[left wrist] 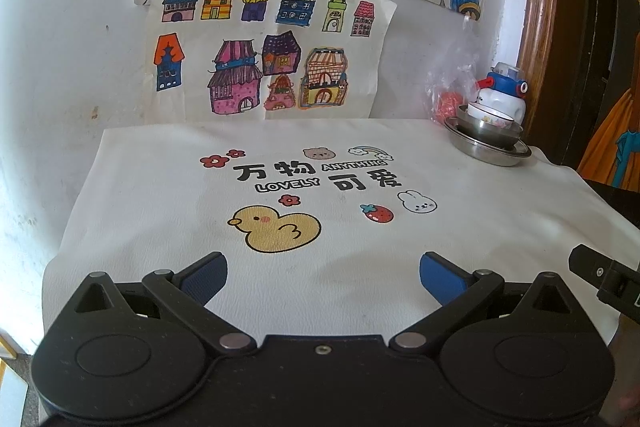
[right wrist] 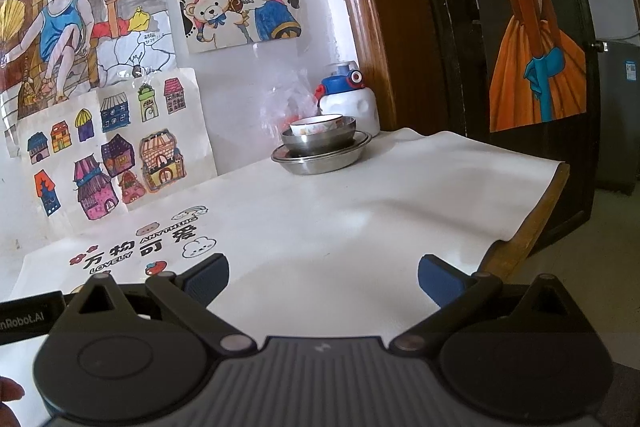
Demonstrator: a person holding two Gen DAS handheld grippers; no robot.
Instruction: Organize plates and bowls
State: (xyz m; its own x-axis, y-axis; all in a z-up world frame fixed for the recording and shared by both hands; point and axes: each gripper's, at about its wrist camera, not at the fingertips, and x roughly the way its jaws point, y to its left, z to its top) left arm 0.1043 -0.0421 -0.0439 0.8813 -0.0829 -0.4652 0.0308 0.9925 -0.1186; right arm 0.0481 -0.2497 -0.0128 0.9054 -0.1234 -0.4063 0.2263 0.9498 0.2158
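Both the left gripper [left wrist: 323, 277] and the right gripper [right wrist: 323, 279] stand wide apart, holding nothing; the stacked bowls [right wrist: 319, 137] sit far ahead.

Soft even daylight, faint shadows, sharp centre, fisheye bending, dark vignetted corners

Cream-white cloth table cover [left wrist: 160, 195] — printed with a yellow duck, red flowers, a red strawberry, a white rabbit and black lettering. At 2 o'clock in the left wrist view: shiny silver steel plate [left wrist: 486, 150], silver steel bowl [left wrist: 486, 131], white ceramic cup with floral pattern [left wrist: 489, 115]. Behind them, white bottle with blue-and-red cap [left wrist: 505, 91]. Gripper pads — dark blue [left wrist: 440, 277].
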